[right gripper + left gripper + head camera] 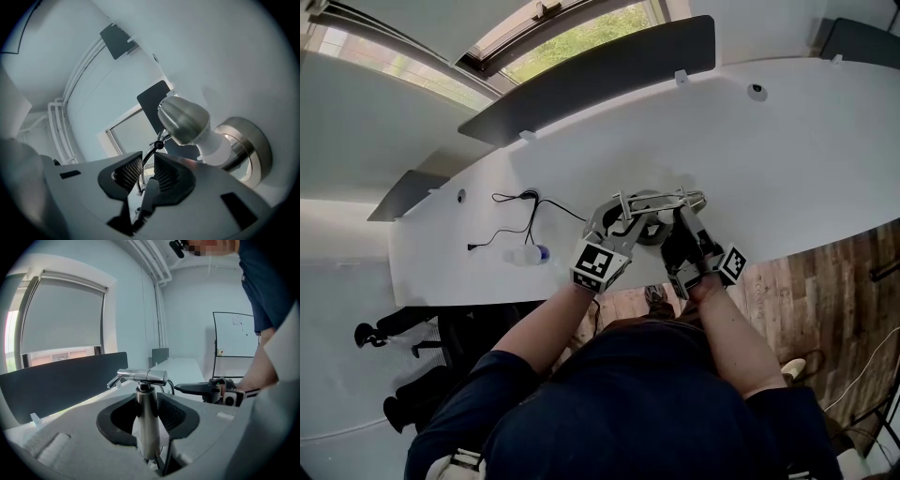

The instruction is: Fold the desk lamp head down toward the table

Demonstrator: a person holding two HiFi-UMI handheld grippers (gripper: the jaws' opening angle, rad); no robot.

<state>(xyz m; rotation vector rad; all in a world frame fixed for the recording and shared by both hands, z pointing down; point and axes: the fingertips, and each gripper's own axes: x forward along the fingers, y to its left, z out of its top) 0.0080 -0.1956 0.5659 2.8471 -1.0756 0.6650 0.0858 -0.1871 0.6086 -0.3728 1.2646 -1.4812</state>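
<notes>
The brushed-metal desk lamp (pixel 652 208) stands near the front edge of the white table (pixel 787 159). In the left gripper view its upright post (pixel 146 418) fills the gap between the pads of my left gripper (pixel 146 420), which is shut on it below the cross joint (pixel 140 376). The right gripper (pixel 143 176) is open, with the lamp's thin arm rod (pixel 146 161) loose between its pads. Past them are the domed lamp head (pixel 183 119) and the round base (pixel 246 150). From above, the left gripper (pixel 623 222) and right gripper (pixel 684 225) flank the lamp.
A black cable (pixel 520 208) and a small white and blue object (pixel 530 254) lie left of the lamp. Dark divider panels (pixel 591 75) line the table's far side. A wood floor (pixel 825 272) and an office chair (pixel 408 328) lie below the near edge.
</notes>
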